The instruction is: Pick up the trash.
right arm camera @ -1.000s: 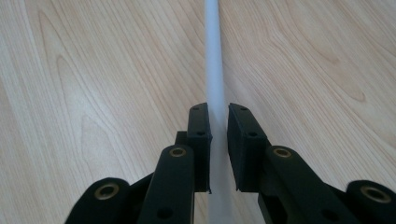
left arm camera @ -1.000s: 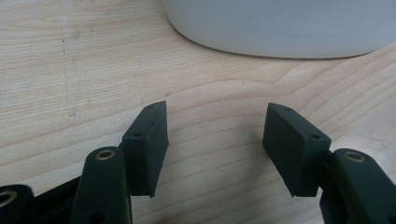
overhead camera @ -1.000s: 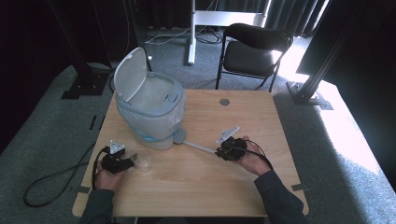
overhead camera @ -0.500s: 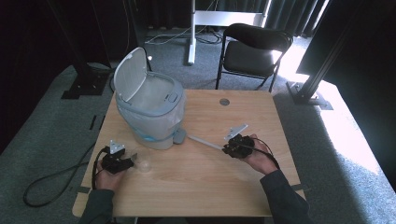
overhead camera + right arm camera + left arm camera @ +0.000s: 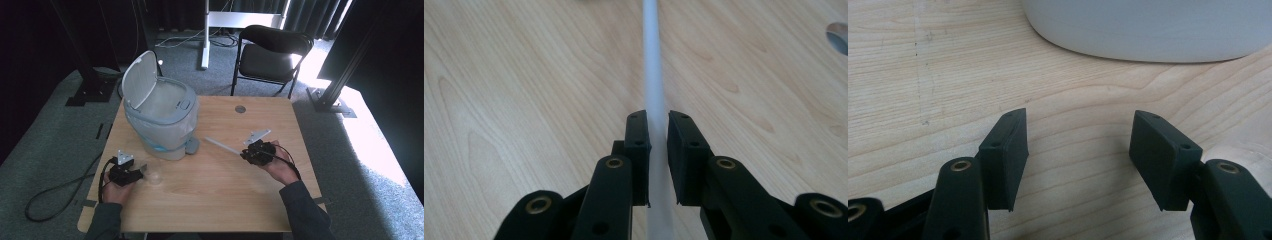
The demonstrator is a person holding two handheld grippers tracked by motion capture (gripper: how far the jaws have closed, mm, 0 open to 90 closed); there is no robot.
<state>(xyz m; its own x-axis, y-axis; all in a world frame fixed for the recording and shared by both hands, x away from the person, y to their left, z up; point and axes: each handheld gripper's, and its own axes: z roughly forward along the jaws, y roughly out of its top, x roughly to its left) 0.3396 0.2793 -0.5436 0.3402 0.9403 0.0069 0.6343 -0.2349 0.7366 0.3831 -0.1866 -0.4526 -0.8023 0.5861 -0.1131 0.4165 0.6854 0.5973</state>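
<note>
— Dark curtains and a black chair (image 5: 272, 55) stand behind the wooden desk (image 5: 215, 200). Where is the rod?

— White rod (image 5: 654, 90) is clamped in the right gripper (image 5: 658, 150), its jaws nearly closed on it, its tip pointing toward the open bin (image 5: 162, 122).

— And the left gripper (image 5: 1078, 155)?

— Jaws wide apart with bare wood between them, low at the desk's left, near the bin's base.

Right tool (image 5: 243, 153): shifted right across the surface (image 5: 210, 210), away from the bin (image 5: 162, 122).
White rod (image 5: 222, 146): carried along, its far end now clear of the bin's base.
</note>
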